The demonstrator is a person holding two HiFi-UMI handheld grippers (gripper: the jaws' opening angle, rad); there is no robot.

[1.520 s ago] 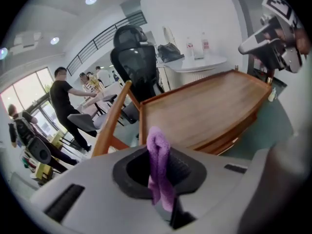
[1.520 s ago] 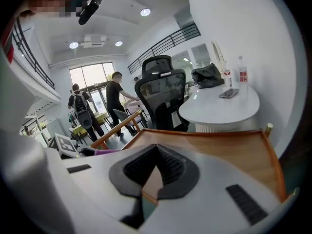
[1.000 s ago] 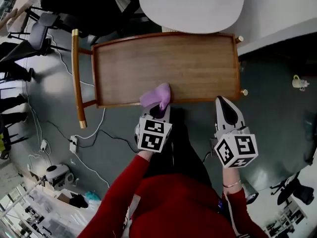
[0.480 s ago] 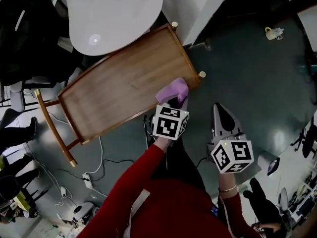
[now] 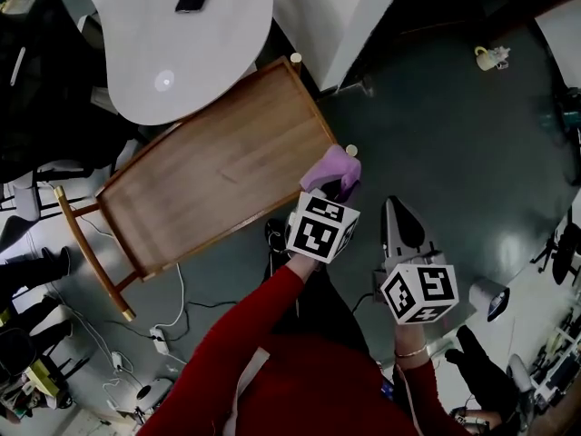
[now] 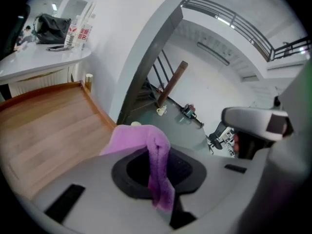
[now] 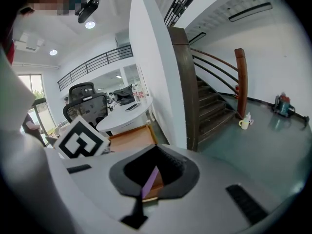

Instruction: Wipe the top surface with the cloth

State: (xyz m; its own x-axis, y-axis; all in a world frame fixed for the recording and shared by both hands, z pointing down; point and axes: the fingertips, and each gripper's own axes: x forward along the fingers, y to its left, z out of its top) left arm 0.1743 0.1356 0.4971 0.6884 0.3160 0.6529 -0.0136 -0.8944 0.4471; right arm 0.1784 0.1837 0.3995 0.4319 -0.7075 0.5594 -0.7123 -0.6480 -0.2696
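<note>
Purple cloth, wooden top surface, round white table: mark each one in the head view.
Purple cloth (image 5: 331, 168), head view, bunched middle.
Wooden top surface (image 5: 211, 175), head view, bare centre boards.
Round white table (image 5: 213, 57), head view, bare tabletop.

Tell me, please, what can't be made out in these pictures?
- Contact between the cloth and the wooden top: in the head view, the cloth and the left claw hide it.
- The cart below the top: in the head view, the top covers it.
- The white table: cut off by the head view's upper edge.
- Print on the containers: left gripper view, too small.
- What the mug holds: too small.
</note>
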